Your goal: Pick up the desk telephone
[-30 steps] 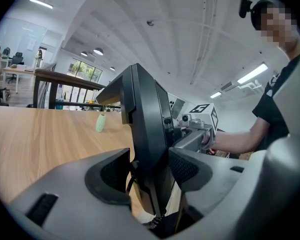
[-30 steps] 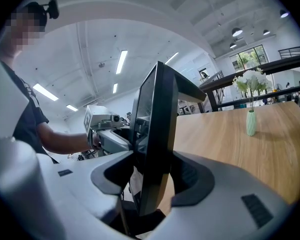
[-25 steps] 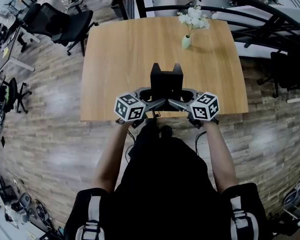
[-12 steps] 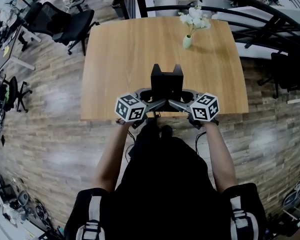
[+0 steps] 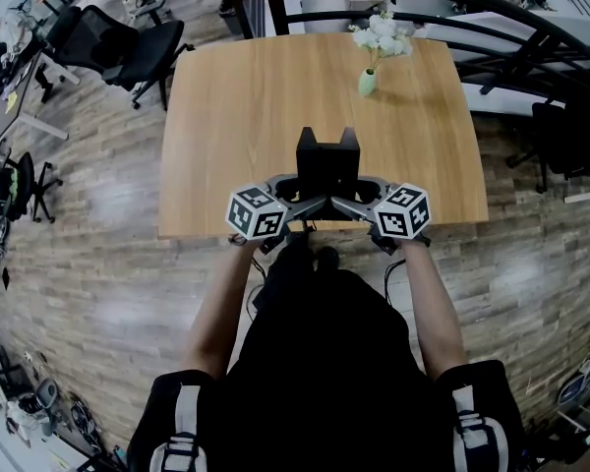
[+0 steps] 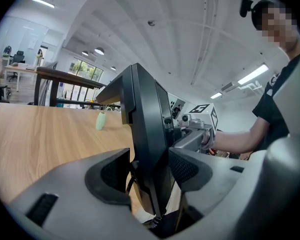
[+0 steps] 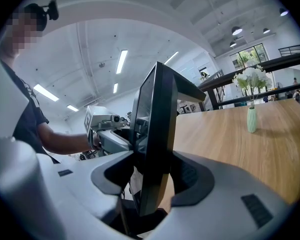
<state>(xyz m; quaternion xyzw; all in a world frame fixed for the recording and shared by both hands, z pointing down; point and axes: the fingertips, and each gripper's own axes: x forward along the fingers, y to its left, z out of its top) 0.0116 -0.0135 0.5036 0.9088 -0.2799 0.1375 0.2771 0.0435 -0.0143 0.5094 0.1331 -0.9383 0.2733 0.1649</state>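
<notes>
1. Head view. The black, hard-plastic desk telephone [image 5: 326,165] stands at the 6 o'clock edge of a pale wooden table [image 5: 246,116], right in front of the person. It is boxy, with two horn-like prongs at its far end.
2. The left gripper [image 5: 297,201] comes in from the phone's 8 o'clock and the right gripper [image 5: 358,201] from its 4 o'clock. Both meet the body low on its near end.
3. A small pale-green vase [image 5: 367,82] of white flowers [image 5: 382,35] sits at the table's 1 o'clock, well apart from the phone. Black office chairs [image 5: 108,42] stand off the 10 o'clock corner on a plank floor.
4. Left gripper view. The telephone is seen edge-on as a thin, smooth, slightly glossy wedge. The grey jaws are narrowed onto it, with their dark textured pads against either face. A coiled cord [image 6: 154,223] hangs at 6 o'clock.
5. Right gripper view. Same picture mirrored: the jaws are drawn in on the slab, holding it between ribbed pads. The table's matt grain runs off towards 3 o'clock.
6. Step in hand, as I read it: the two-sided grasp is made and the lift is due. I cannot tell whether the base has left the wood.
7. Next move calls for an even, level rise with both grippers together. The shell looks slick and rigid, so unequal squeeze could let it pivot or slip. The cord may drag.
</notes>
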